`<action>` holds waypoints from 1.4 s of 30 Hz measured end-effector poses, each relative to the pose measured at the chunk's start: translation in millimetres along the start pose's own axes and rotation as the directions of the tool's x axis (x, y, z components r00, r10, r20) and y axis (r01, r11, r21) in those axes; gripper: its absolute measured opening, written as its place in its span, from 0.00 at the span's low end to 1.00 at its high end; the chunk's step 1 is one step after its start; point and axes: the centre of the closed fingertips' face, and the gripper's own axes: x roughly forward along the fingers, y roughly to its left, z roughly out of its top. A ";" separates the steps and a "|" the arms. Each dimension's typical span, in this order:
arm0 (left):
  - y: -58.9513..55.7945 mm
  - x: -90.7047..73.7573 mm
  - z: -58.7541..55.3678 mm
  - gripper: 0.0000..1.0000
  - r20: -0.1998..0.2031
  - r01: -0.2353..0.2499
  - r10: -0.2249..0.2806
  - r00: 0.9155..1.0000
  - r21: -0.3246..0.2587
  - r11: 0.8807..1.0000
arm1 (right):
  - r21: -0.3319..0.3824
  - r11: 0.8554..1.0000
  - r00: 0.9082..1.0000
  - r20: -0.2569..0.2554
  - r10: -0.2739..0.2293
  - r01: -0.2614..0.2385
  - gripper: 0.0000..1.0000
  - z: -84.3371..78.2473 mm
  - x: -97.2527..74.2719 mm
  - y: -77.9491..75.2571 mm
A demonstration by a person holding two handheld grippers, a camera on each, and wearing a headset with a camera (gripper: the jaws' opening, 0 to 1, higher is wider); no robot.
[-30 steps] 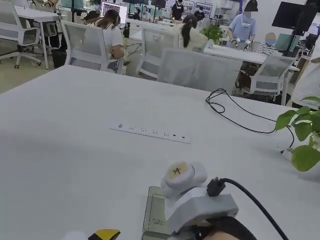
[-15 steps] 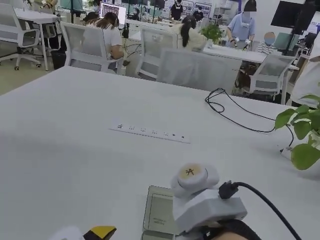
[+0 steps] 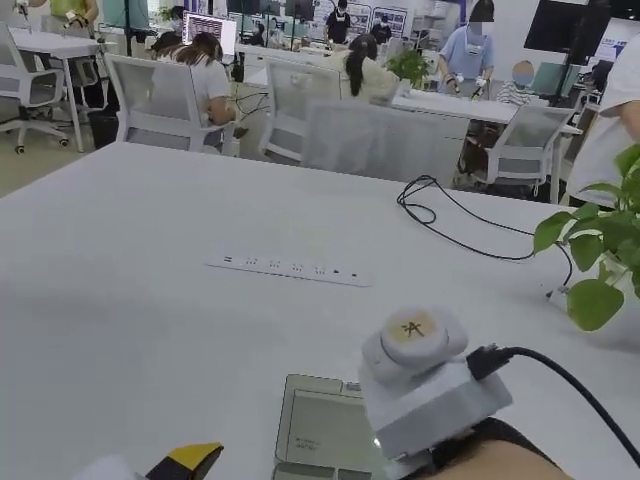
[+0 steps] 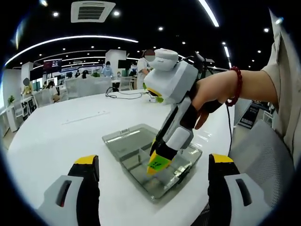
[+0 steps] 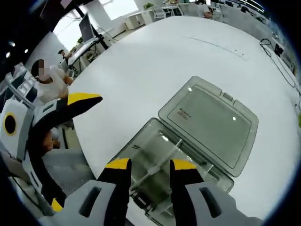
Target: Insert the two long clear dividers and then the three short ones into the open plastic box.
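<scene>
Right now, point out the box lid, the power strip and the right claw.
box lid [image 5: 209, 121], right gripper view, middle of the flat open panel.
power strip [image 3: 290, 268], head view, middle of its white top.
right claw [image 5: 150, 165], right gripper view, midway between its yellow tips.

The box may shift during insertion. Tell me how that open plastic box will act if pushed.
Probably light: the plastic box looks thin-walled and clear. It would likely slide on the smooth white table. Its open lid lies flat, so tipping seems unlikely.
</scene>
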 end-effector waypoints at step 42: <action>0.4 -11.2 3.0 0.90 -0.033 -0.084 0.085 0.996 0.032 0.996 | -0.461 0.887 0.999 -0.034 0.023 -0.036 0.49 -84.7 -74.9 -61.6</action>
